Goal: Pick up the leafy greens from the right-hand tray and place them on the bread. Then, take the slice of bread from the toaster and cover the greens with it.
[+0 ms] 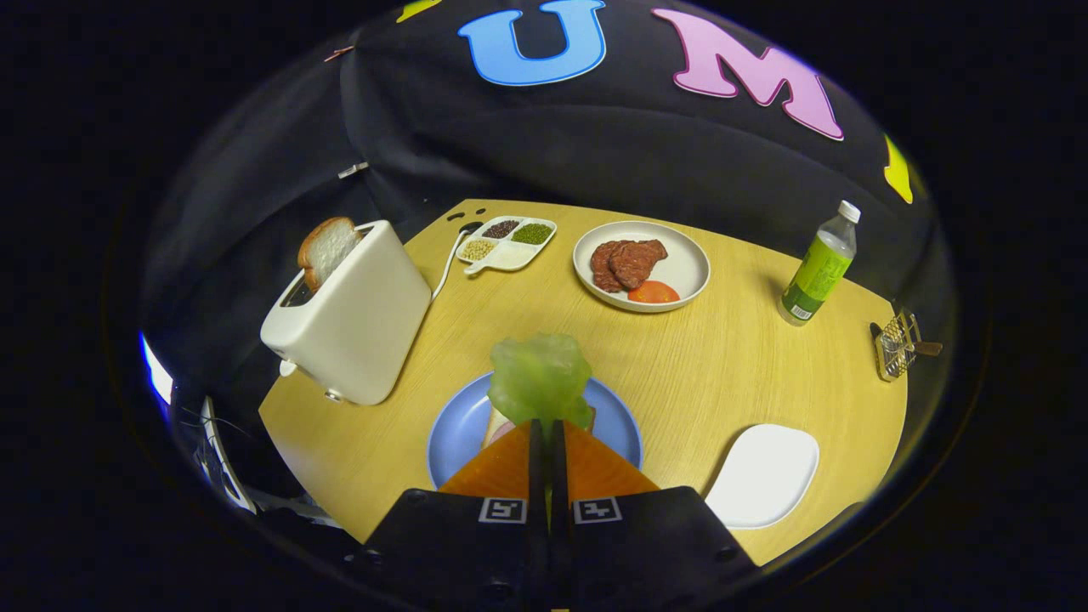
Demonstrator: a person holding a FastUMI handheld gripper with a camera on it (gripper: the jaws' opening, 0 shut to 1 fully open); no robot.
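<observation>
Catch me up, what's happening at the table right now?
A hand-held gripper has its jaws shut on a leaf of green lettuce, held over the blue plate where a slice of bread lies. The white tray to the right has nothing on it. A second bread slice sticks up from the white toaster, not yet taken. So the greens are about to be set down.

Pale green greens [541, 378] — blue plate [450, 438] — white toaster [353, 319].

A pale wooden table [748, 357] with a rounded far edge stands before a black cloth wall [595, 161] from nine to three o'clock. A bright strip of light [155, 374] glows at eight o'clock.
</observation>
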